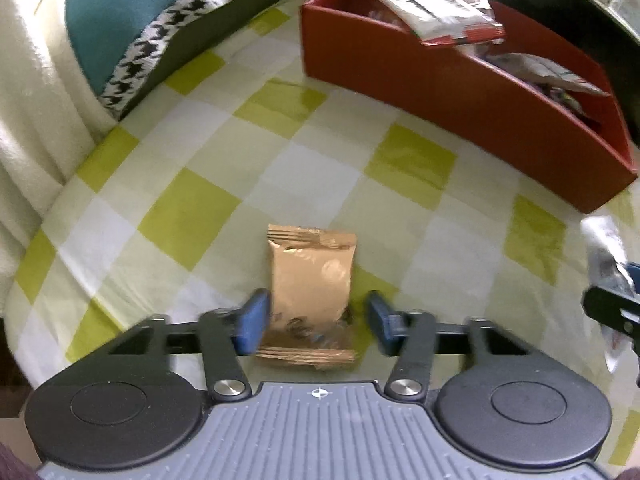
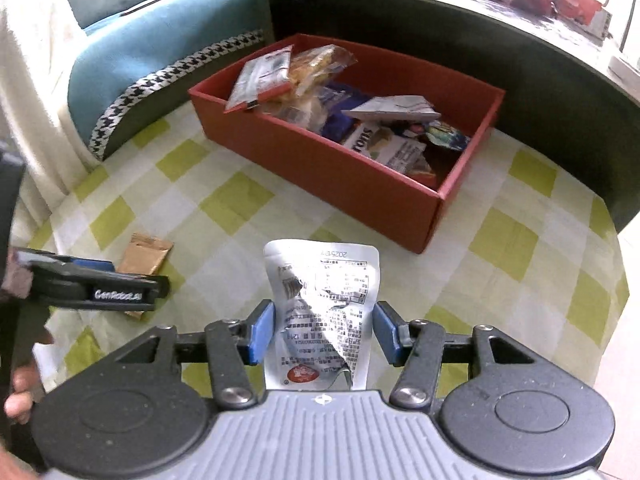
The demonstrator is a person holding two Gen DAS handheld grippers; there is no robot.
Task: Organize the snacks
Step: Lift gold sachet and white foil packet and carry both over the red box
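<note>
Gold packet (image 1: 310,292) lies on checked cloth (image 1: 192,208) near red box (image 1: 460,92).

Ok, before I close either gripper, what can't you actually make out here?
- Gold packet: its near end is hidden under the left gripper.
- White pouch: print too small to read; whether the right gripper touches it.
- Red box: lower snacks buried.
- Counter items: blurred, cut off.

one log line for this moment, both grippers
left gripper: open around gold foil packet | right gripper: open around white printed pouch | red box: holds snacks
</note>
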